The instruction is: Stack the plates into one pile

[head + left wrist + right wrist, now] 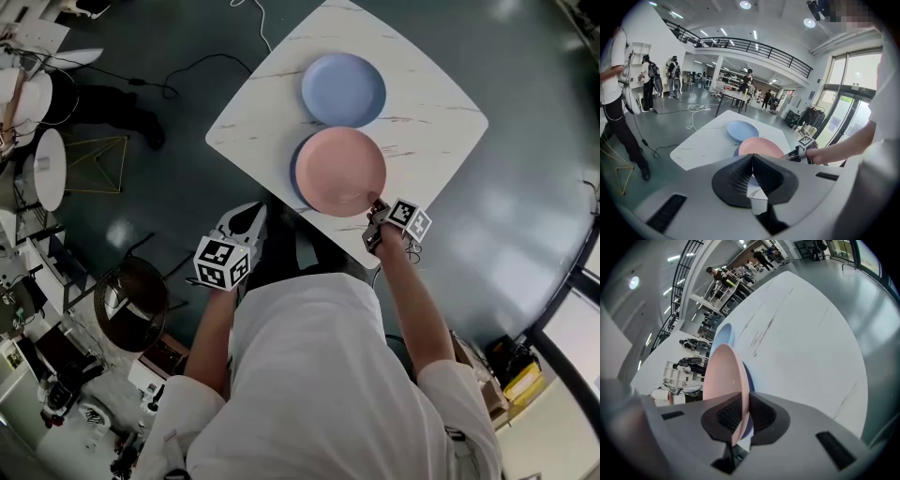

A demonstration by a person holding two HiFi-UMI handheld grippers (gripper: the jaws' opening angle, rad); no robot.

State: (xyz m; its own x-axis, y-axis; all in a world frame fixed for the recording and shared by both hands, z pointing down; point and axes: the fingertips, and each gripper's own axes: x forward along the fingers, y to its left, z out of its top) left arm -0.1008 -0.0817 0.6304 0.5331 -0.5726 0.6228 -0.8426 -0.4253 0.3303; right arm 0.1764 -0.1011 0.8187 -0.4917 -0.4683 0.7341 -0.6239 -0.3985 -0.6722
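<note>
Dark glossy floor (pixel 525 216) all round a white marbled table (pixel 431 112). On it, a pale blue plate (pixel 343 89) sits beside a pink plate (pixel 339 171), which lies over a darker plate (pixel 295 173). The right gripper (pixel 377 204) pinches the pink rim. The left gripper (pixel 249 219), closed and empty, hovers off the table.

The desk (pixel 441 112) has a white marble-look top, smooth with a soft sheen and thin brownish veins. The pink plate (pixel 339 171) at its near edge looks like smooth matt plastic. The light blue plate (pixel 343 89) toward the far corner has the same finish. The darker blue plate (pixel 295 173) under the pink one shows only a smooth rim. The left gripper (pixel 752 155) and right gripper (pixel 742 398) have grey matt plastic shells, and their pads (pixel 727 416) are black with a fine ribbed grid. The floor (pixel 506 216) is dark and glossy, mirroring lights. The shirt (pixel 319 375) is white cloth.
</note>
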